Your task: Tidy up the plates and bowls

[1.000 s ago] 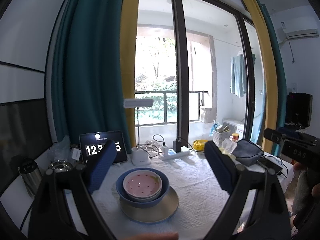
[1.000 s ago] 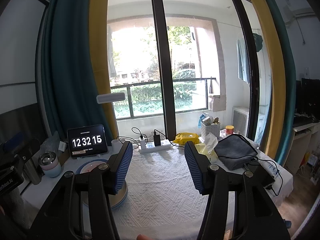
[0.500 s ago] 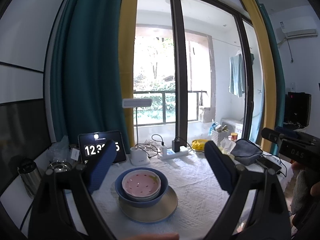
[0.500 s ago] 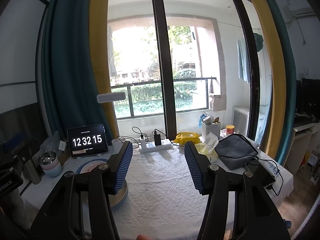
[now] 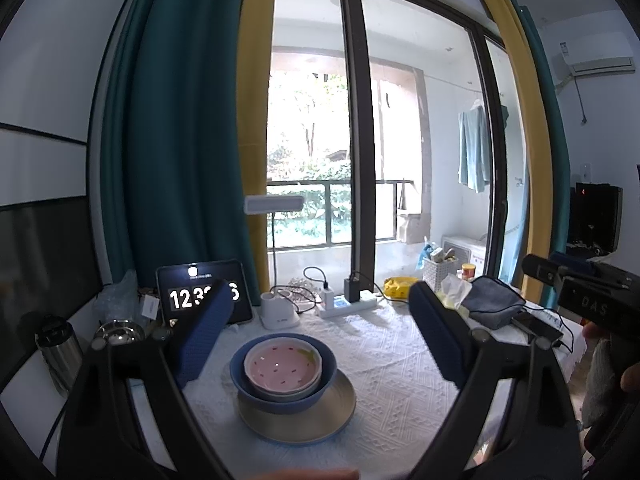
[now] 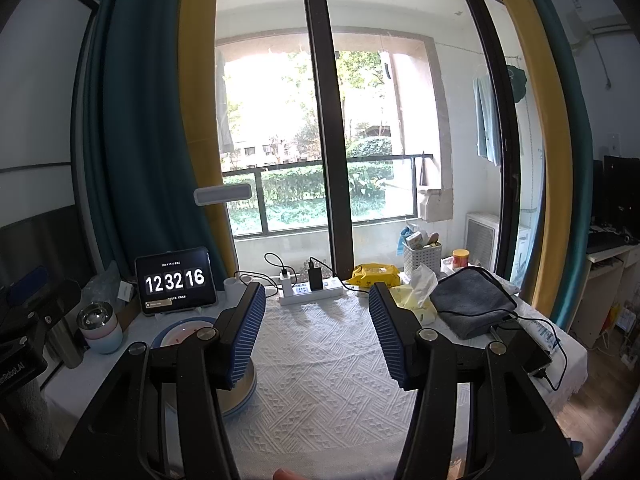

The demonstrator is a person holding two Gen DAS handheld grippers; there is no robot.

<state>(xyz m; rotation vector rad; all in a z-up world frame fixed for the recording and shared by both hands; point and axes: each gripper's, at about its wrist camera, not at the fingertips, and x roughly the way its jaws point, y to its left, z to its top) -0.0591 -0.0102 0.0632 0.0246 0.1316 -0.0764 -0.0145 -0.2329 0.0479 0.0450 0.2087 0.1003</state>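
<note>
Left wrist view: the pink speckled ceramic bowl (image 5: 283,365) nests in the blue ceramic bowl (image 5: 285,389) on the beige round plate (image 5: 316,420), apparently stacked for storage. Left hand-held gripper (image 5: 316,336) and right hand-held gripper (image 6: 316,334) hover spread, empty. The clock tablet (image 6: 175,281) and pastel tumbler (image 6: 99,330) crowd the white textured tabletop (image 6: 320,368).

Ahead of my left gripper (image 5: 320,336) I count two bowls, a pink bowl (image 5: 282,368) and a blue bowl (image 5: 256,388), and one plate (image 5: 320,420). Further off: one clock (image 5: 188,296), one lamp (image 5: 274,203), one power strip (image 5: 348,306).
</note>
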